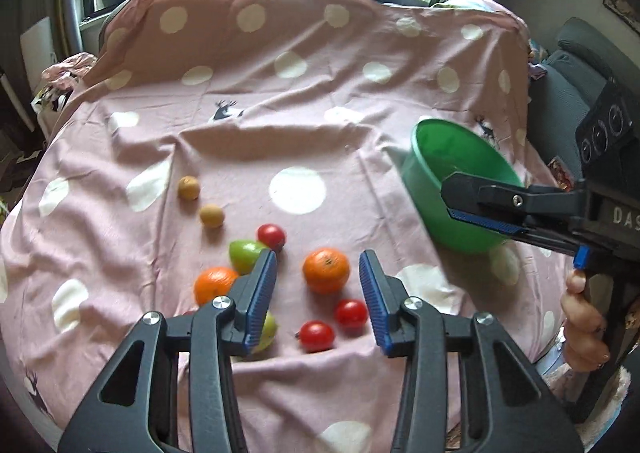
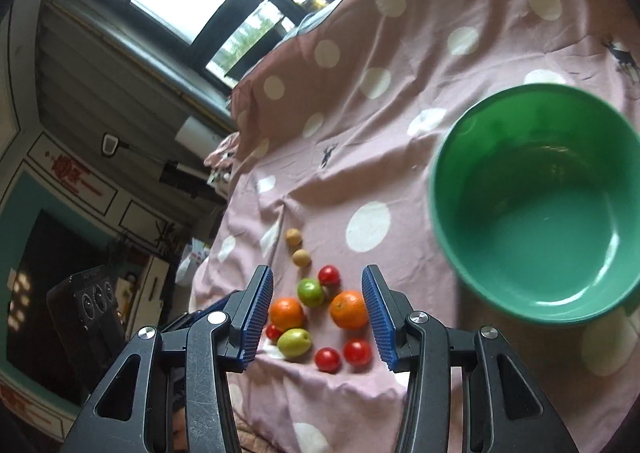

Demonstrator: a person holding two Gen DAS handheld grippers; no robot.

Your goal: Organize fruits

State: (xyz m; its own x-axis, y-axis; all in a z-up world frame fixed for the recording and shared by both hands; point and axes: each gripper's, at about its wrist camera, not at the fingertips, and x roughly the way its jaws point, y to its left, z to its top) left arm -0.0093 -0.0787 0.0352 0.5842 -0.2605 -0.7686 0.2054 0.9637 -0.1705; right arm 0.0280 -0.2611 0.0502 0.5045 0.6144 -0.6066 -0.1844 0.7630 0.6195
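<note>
Where it faces the camera, right tool [image 1: 486, 209] reads "DAS".

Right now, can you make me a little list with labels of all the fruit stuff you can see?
surface: pink polka-dot sheet
bowl: green bowl, empty, to the right of the fruit
oranges: two
green fruits: two
small red fruits: four, one half hidden
small brown fruits: two, at the far end of the group
left gripper: open, holding nothing, orange seen between its fingers
right gripper: open, holding nothing
fruit in bowl: none
</note>
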